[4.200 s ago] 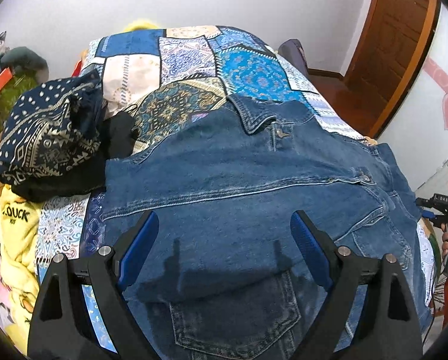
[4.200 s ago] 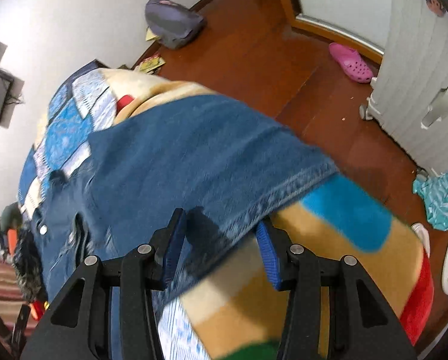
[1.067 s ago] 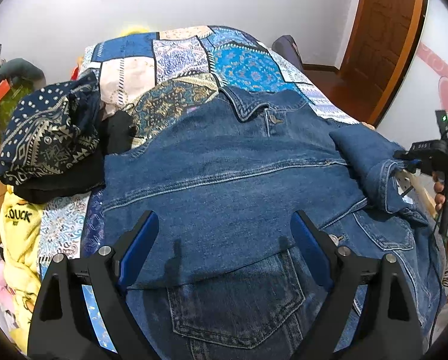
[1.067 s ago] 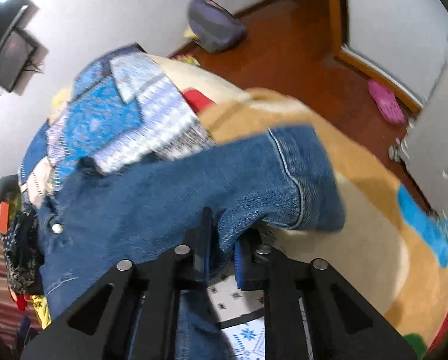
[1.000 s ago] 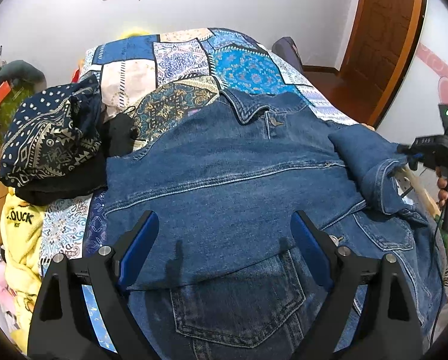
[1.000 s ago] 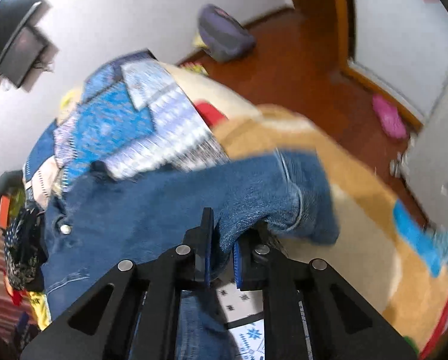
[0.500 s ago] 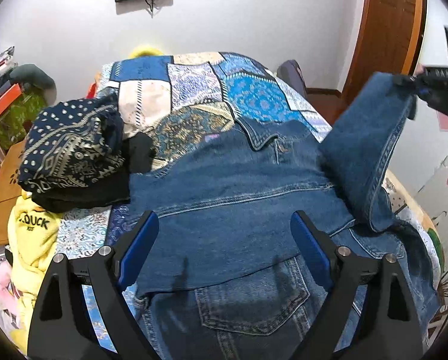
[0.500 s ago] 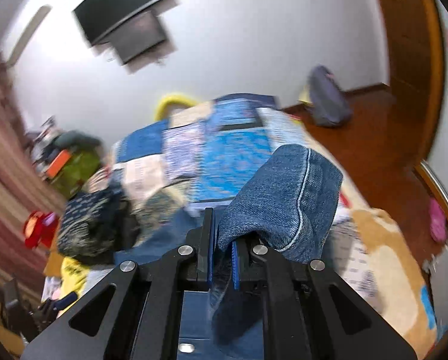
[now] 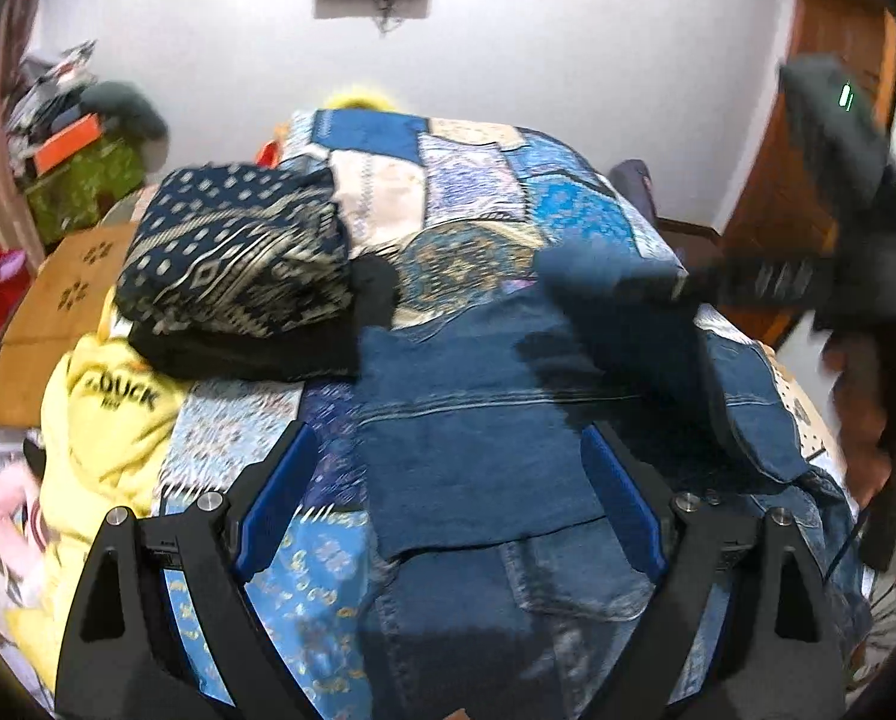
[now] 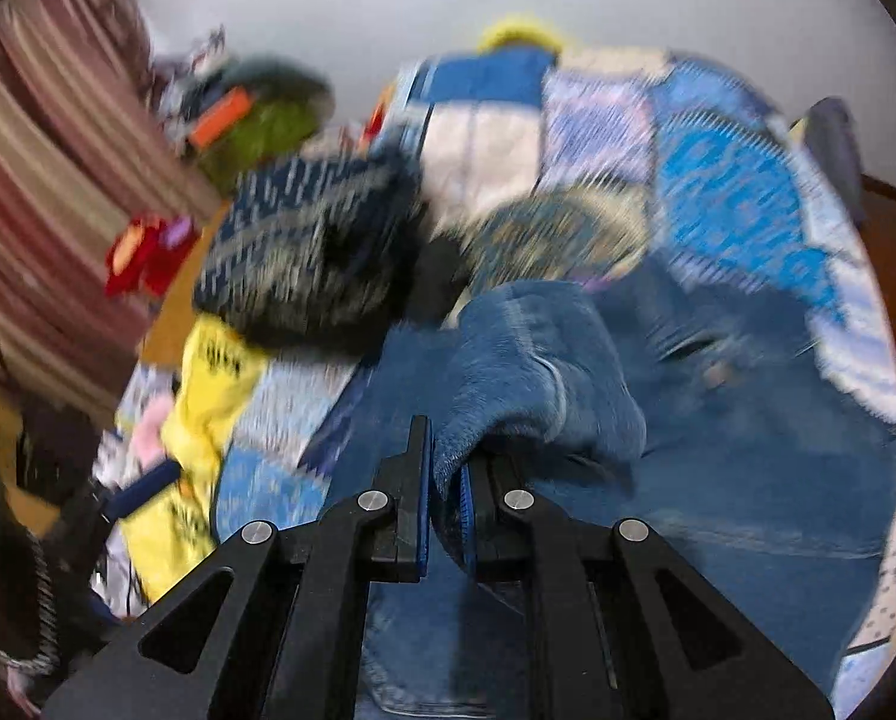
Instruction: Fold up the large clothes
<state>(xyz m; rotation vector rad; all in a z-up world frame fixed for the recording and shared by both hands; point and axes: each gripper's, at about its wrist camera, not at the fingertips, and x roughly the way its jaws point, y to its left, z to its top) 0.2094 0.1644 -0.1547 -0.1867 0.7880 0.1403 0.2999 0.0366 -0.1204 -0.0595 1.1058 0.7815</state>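
Observation:
A blue denim jacket [image 9: 466, 438] lies spread on the patchwork bed. My right gripper [image 10: 445, 468] is shut on the end of its sleeve [image 10: 526, 360], which it holds above the jacket's body [image 10: 748, 468]. In the left wrist view that right gripper [image 9: 646, 288] reaches in from the right, with the sleeve [image 9: 580, 267] stretched over the jacket's upper part near the collar. My left gripper [image 9: 448, 480] stands open over the jacket's lower left part, with nothing between its blue pads [image 9: 277, 495]. Both views are blurred.
A folded navy patterned cloth [image 9: 238, 258] on black fabric lies left of the jacket. A yellow garment [image 9: 106, 420] is at the bed's left edge. Clutter [image 9: 82, 168] and a striped curtain [image 10: 58, 180] stand at left, a wooden door [image 9: 820, 120] at right.
The right gripper has swung the sleeve up from the bed's right edge and leftward across the jacket. The left gripper has drifted left and stays open.

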